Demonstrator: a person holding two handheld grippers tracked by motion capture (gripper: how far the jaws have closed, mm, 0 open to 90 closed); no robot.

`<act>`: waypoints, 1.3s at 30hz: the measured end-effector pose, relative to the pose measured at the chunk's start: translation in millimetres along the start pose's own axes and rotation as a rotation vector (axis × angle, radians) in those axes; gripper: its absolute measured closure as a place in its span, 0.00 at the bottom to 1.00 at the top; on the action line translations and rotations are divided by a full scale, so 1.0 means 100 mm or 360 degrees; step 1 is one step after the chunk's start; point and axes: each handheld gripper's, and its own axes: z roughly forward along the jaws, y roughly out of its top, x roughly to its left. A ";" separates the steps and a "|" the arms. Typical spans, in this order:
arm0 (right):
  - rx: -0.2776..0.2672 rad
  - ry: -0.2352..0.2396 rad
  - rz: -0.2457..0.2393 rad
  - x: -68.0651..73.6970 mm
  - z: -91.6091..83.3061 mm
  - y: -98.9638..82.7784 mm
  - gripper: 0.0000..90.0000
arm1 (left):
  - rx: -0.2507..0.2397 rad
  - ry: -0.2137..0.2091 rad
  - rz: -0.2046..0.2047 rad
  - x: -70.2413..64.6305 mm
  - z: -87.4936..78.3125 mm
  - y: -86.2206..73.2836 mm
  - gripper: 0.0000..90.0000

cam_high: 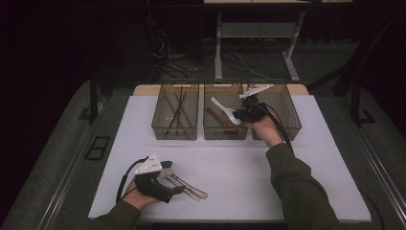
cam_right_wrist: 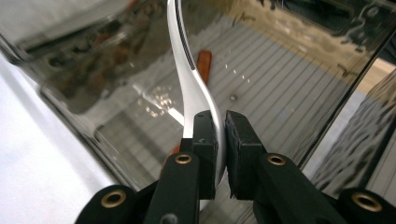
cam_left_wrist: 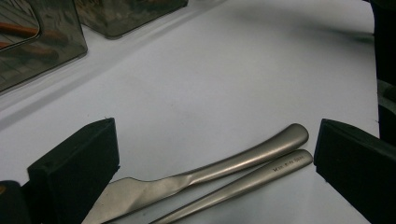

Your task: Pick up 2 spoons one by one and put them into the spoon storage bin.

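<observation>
Fingers [cam_right_wrist: 219, 140] of the right gripper [cam_high: 241, 114] are pinched tight on a white spoon [cam_right_wrist: 194, 79], held above the middle bin [cam_high: 225, 133], its bowl over the bin's near rim. Right forearm stretches forward, hand low beside the right bin [cam_high: 287, 129]. Plenty of bare white surface [cam_high: 239, 163] lies between bins and the near edge. Left gripper [cam_high: 163, 184] rests near that edge, fingers [cam_left_wrist: 74, 172] wide apart around two metal handles [cam_left_wrist: 243, 163] lying flat.
</observation>
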 end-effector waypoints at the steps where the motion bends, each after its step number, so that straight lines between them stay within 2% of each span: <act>1: 0.0000 0.0000 0.0000 0.00 0.00 0.00 0.92 | 0.0000 0.0000 0.0000 0.00 0.00 0.00 0.00; 2: 0.0038 0.0004 -0.0001 0.00 0.05 0.00 0.92 | 0.0001 0.0000 -0.0001 0.00 0.00 0.00 0.00; 7: 0.0079 0.0005 -0.0030 0.03 0.11 0.00 0.88 | 0.0001 -0.0001 -0.0001 0.00 0.00 0.00 0.00; 8: 0.0061 0.0023 -0.0027 0.04 0.11 0.00 0.81 | 0.0002 -0.0001 0.0000 0.00 0.00 0.00 0.00; 9: 0.0061 0.0023 -0.0027 0.04 0.11 0.00 0.81 | 0.0002 -0.0001 0.0000 0.00 0.00 0.00 0.00; 10: 0.0033 0.0017 -0.0027 0.04 0.08 0.01 0.75 | 0.0003 0.0000 0.0000 0.00 0.00 0.00 0.00; 11: 0.0033 0.0017 -0.0027 0.04 0.08 0.01 0.75 | 0.0003 0.0000 0.0000 0.00 0.00 0.00 0.00; 12: 0.0006 0.0021 -0.0006 0.03 0.05 0.02 0.69 | -0.0002 0.0001 0.0001 0.00 0.00 0.00 0.00; 13: 0.0006 0.0021 -0.0006 0.03 0.05 0.02 0.69 | -0.0002 0.0001 0.0001 0.00 0.00 0.00 0.00; 14: -0.0010 0.0053 0.0022 0.02 0.02 0.02 0.62 | 0.0002 0.0000 0.0004 0.00 0.00 0.00 0.00; 15: -0.0010 0.0053 0.0022 0.02 0.02 0.02 0.62 | 0.0002 0.0000 0.0004 0.00 0.00 0.00 0.00; 16: -0.0028 0.0068 0.0076 0.01 -0.03 0.02 0.56 | 0.0003 0.0001 0.0003 0.00 0.00 0.00 0.00; 17: -0.0028 0.0068 0.0076 0.01 -0.03 0.02 0.56 | 0.0003 0.0001 0.0003 0.00 0.00 0.00 0.00; 18: -0.0049 0.0106 0.0111 -0.02 -0.08 0.00 0.52 | 0.0004 0.0001 -0.0001 0.00 0.00 0.00 0.00; 22: -0.0109 0.0133 0.0150 -0.03 -0.21 -0.05 0.47 | 0.0007 -0.0001 -0.0004 0.00 0.00 0.00 0.00; 25: -0.0128 0.0124 0.0147 -0.02 -0.27 -0.07 0.43 | 0.0002 0.0001 -0.0003 -0.01 0.01 0.00 0.00; 26: -0.0152 0.0088 0.0114 0.01 -0.32 -0.10 0.41 | 0.0006 -0.0002 -0.0003 -0.01 0.00 0.00 0.00; 29: -0.0175 0.0087 0.0122 0.03 -0.37 -0.15 0.37 | 0.0007 0.0000 -0.0004 -0.01 0.00 0.00 0.00; 30: -0.0205 0.0101 0.0131 0.04 -0.41 -0.20 0.33 | 0.0006 0.0001 -0.0003 -0.01 0.01 0.00 0.00; 32: -0.0197 0.0128 0.0136 0.07 -0.44 -0.24 0.29 | 0.0007 0.0002 -0.0003 -0.01 0.01 0.00 0.00; 35: -0.0214 0.0119 0.0118 0.11 -0.48 -0.28 0.26 | 0.0007 0.0002 -0.0004 -0.01 0.00 0.00 0.00; 36: -0.0231 0.0136 0.0135 0.12 -0.53 -0.33 0.21 | 0.0007 0.0000 -0.0007 -0.01 0.00 0.00 0.00; 39: -0.0257 0.0169 0.0156 0.13 -0.57 -0.40 0.20 | 0.0012 -0.0004 -0.0008 -0.01 0.00 -0.01 0.00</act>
